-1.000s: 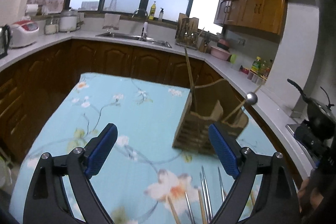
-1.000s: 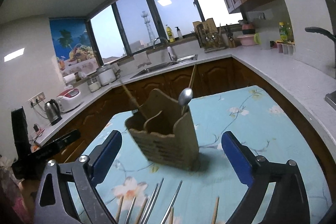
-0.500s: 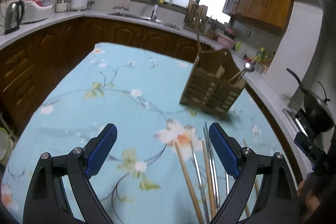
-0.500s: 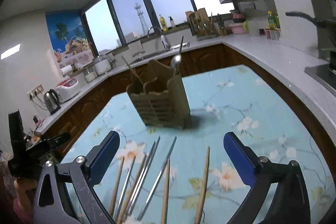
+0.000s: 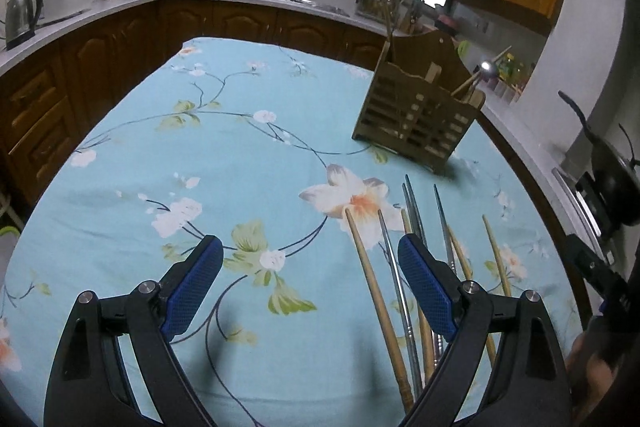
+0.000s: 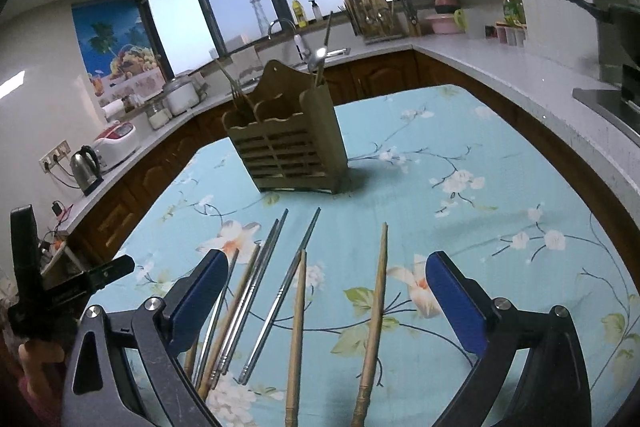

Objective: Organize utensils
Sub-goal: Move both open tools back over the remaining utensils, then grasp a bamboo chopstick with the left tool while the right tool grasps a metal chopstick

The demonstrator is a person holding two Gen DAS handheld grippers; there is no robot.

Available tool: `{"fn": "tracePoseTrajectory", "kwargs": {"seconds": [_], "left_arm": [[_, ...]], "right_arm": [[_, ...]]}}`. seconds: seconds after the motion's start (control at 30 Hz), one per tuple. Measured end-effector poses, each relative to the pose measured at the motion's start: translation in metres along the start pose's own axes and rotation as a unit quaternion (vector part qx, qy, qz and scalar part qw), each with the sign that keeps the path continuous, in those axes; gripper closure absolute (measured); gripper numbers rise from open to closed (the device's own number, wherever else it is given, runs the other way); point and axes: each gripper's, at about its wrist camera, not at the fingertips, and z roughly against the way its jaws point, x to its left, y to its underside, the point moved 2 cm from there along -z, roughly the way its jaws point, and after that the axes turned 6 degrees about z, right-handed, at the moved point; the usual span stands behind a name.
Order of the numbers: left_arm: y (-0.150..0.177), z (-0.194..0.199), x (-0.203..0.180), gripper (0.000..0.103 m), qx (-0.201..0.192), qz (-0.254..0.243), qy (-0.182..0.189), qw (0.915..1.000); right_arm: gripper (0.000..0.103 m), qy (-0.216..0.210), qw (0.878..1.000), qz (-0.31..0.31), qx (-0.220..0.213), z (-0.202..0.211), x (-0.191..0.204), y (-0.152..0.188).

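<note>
We held the left gripper (image 5: 310, 281) and the right gripper (image 6: 326, 291) above the desk (image 5: 168, 155), each with its fingers spread wide and gripping nothing. The wooden chopsticks (image 6: 374, 311) and metal chopsticks (image 6: 280, 291) lay loose on the floral cloth beneath us. Beyond them stood the wooden utensil holder (image 6: 288, 143), a spoon (image 6: 319, 57) upright in it.
</note>
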Motion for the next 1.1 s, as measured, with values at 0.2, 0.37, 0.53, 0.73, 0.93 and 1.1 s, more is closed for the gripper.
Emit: {"fn": "tracePoseTrajectory", "kwargs": {"seconds": [0.2,0.37,0.53,0.73,0.93,1.1], "left_arm": [[-0.001,-0.011,-0.001,0.012,0.019,0.002,0.001,0.9998],[-0.002,-0.023,-0.009,0.012,0.034,-0.017,-0.005,0.9993],[-0.005,-0.034,-0.014,0.018,0.044,-0.017,0.000,0.9989],[-0.006,-0.057,-0.024,0.041,0.085,-0.027,0.011,0.9960],[-0.011,-0.074,-0.032,0.057,0.115,-0.035,0.013,0.9927],[-0.010,-0.088,-0.033,0.065,0.139,-0.032,0.014,0.9897]], "right_arm": [[0.003,-0.003,1.000,-0.003,0.011,-0.010,-0.001,-0.003],[0.003,-0.008,1.000,-0.003,0.015,-0.019,0.002,-0.007],[0.004,-0.012,1.000,0.000,0.024,-0.031,0.006,-0.013],[0.031,-0.019,0.998,0.004,0.066,-0.064,0.013,-0.016],[0.059,-0.018,0.994,-0.002,0.108,-0.102,0.016,-0.020],[0.065,-0.016,0.991,0.006,0.132,-0.129,0.020,-0.027]]}}
